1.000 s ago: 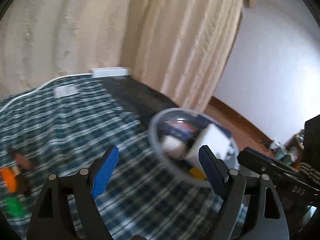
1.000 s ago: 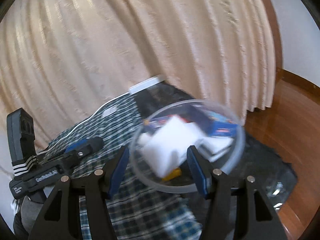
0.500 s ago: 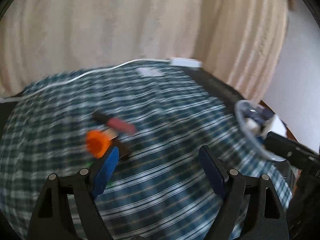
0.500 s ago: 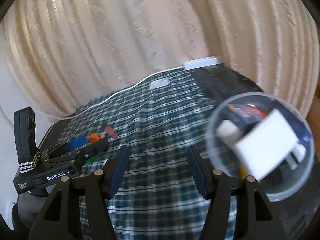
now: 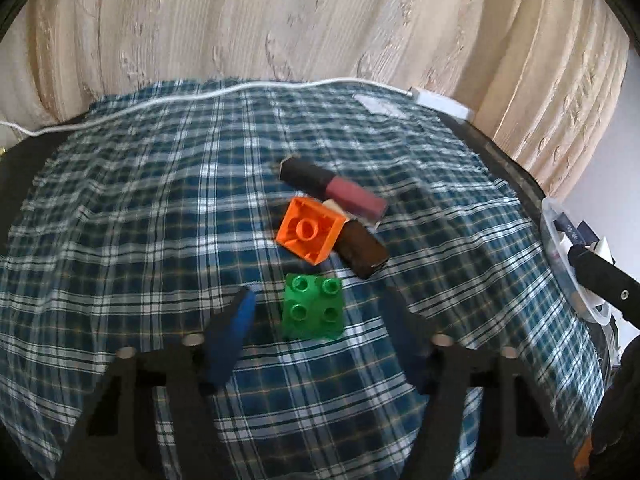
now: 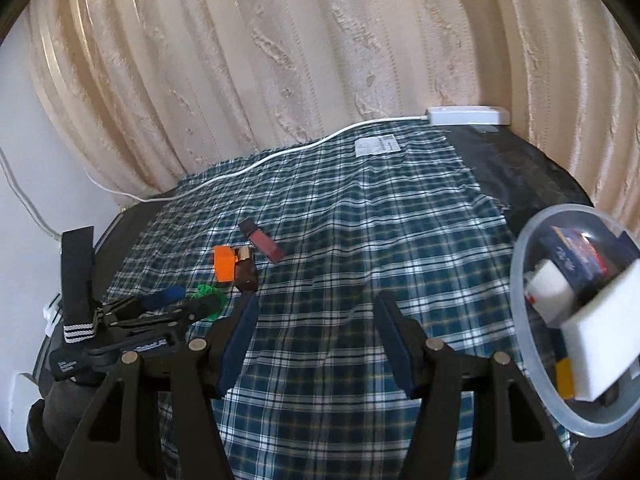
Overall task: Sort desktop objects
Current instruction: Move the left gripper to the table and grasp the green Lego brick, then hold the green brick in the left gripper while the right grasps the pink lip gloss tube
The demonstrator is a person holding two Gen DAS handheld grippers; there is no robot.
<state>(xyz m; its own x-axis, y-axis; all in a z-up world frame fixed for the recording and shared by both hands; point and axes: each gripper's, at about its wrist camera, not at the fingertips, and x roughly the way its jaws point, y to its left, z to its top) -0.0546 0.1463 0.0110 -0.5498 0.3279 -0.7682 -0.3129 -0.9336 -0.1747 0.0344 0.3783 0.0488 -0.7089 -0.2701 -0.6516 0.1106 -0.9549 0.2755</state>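
While the plaid cloth (image 5: 160, 208) covers the desk, the clear bowl (image 6: 532, 364) of sorted items sits at its right edge. Left gripper (image 5: 320, 316) jaws are closing around the green brick (image 5: 313, 307), no contact yet. Right gripper (image 6: 316, 320) is half-spread, empty. Orange brick (image 5: 310, 232) and lip gloss tube (image 5: 332, 190) lie just beyond.

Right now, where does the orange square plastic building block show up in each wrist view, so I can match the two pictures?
Left wrist: the orange square plastic building block sits centre frame, tilted, just beyond the green studded block.
Right wrist: the same block sits left of centre, small, beside the left gripper.
Shared landmark: the pink-and-black cosmetic tube just beyond it.
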